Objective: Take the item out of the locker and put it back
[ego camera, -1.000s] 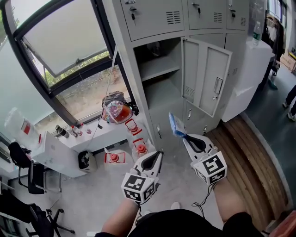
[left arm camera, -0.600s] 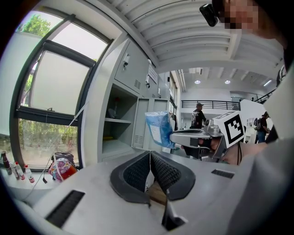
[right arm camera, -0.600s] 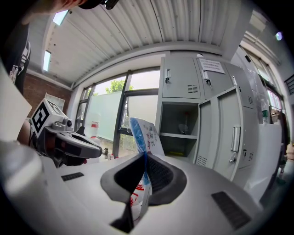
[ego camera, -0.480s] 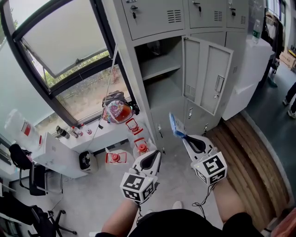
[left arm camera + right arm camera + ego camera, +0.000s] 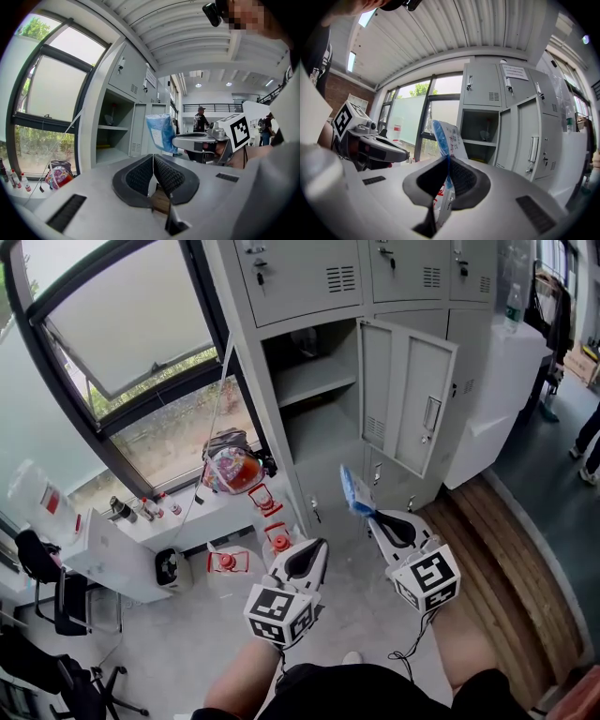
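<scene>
Right tool (image 5: pixel 447 158): jaws clamped on the lower edge of a blue packet (image 5: pixel 444 133) with a white label. The packet stands upright above the jaw tips. Left tool (image 5: pixel 153 157), just beside the right tool: jaws pressed together, nothing between them. Ahead of both tools, the grey locker (image 5: pixel 267 418) has its door (image 5: pixel 408 395) swung open. The packet is outside the locker, apart from the inner shelf (image 5: pixel 314 379).

Head camera looked steeply down; left hand-held gripper (image 5: pixel 317 547) and right hand-held gripper (image 5: pixel 373 515) cameras faced the locker (image 5: pixel 319 381), shared at 12 o'clock.
</scene>
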